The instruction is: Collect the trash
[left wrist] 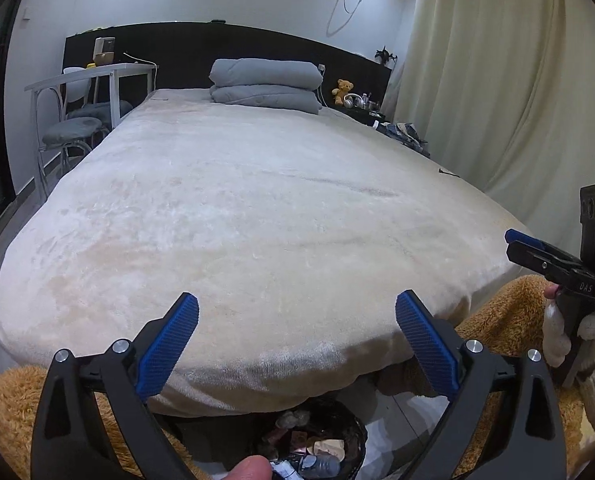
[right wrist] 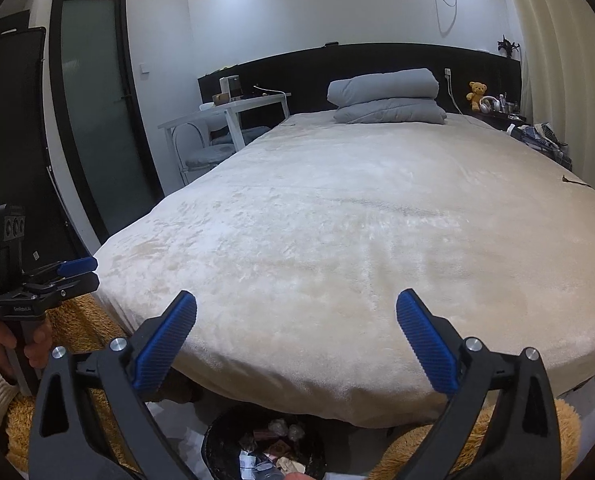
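Note:
A black trash bin (left wrist: 353, 436) stands on the floor at the foot of the bed, holding several wrappers and a small plastic bottle (left wrist: 321, 465). It also shows in the right wrist view (right wrist: 217, 440). My left gripper (left wrist: 297, 312) is open and empty above the bin, facing the bed (left wrist: 257, 220). My right gripper (right wrist: 297, 312) is open and empty, beside the left one. The right gripper shows at the right edge of the left wrist view (left wrist: 537, 254), and the left gripper shows at the left edge of the right wrist view (right wrist: 73, 272).
Folded grey duvet (left wrist: 265, 84) at the bed's head. White desk (left wrist: 97, 76) and chairs (left wrist: 73, 128) on the left. Cluttered nightstand with a teddy bear (left wrist: 343, 90) and curtains (left wrist: 497, 80) on the right. A small dark thing (right wrist: 575, 182) lies near the bed's right edge. Brown fluffy fabric (left wrist: 497, 312) below.

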The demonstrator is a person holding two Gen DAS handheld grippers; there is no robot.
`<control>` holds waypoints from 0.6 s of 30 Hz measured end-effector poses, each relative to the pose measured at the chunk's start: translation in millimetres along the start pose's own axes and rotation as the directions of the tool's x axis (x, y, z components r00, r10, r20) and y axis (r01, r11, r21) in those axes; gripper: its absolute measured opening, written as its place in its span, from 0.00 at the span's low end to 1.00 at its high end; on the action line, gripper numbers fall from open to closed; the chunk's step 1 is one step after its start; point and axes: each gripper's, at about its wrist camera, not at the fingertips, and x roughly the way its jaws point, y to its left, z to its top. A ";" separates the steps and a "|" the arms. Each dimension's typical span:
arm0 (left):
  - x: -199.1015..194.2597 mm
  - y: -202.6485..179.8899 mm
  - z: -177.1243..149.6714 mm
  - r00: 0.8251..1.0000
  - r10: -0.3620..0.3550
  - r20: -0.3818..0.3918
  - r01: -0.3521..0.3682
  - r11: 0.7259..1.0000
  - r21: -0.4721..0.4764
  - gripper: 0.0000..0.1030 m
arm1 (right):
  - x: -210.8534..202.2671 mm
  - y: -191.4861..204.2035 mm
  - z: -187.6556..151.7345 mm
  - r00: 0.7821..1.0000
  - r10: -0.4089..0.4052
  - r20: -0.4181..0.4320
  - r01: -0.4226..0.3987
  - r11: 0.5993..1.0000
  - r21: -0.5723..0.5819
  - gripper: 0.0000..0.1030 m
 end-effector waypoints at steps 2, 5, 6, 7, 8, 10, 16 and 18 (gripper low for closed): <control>2.5 -2.0 -0.5 1.000 -0.003 0.010 0.003 1.000 0.002 0.94 | 6.8 0.5 -3.2 1.000 -0.009 -0.010 0.009 1.000 0.004 0.96; 3.5 -8.0 -2.9 1.000 -0.020 0.016 0.020 1.000 0.024 0.94 | 15.2 5.3 -4.1 1.000 -0.024 -0.013 0.024 1.000 -0.006 0.96; 3.6 -10.9 -3.3 0.999 -0.026 0.018 0.026 0.999 0.037 0.94 | 17.9 7.3 -4.9 0.999 -0.029 -0.014 0.029 1.000 -0.012 0.96; 4.3 -13.4 -3.7 0.999 -0.034 0.015 0.033 0.998 0.045 0.94 | 19.7 8.8 -5.4 0.999 -0.030 -0.015 0.030 0.999 -0.019 0.96; 5.2 -15.6 -4.3 0.999 -0.042 0.013 0.041 0.998 0.052 0.94 | 20.5 10.7 -6.1 0.999 -0.031 -0.016 0.031 0.999 -0.027 0.96; 8.6 -19.0 -6.1 0.999 -0.037 0.003 0.037 0.997 0.066 0.94 | 21.5 14.2 -7.5 0.999 -0.028 -0.017 0.027 0.999 -0.042 0.96; 15.0 -18.6 -10.3 0.999 -0.029 -0.022 0.030 0.997 0.068 0.94 | 24.9 17.7 -7.8 1.000 -0.015 -0.016 0.015 0.999 -0.049 0.96; 14.2 -17.5 -10.0 0.999 -0.030 -0.019 0.031 0.998 0.061 0.94 | 27.3 18.1 -8.5 1.000 -0.015 -0.019 0.014 0.999 -0.049 0.96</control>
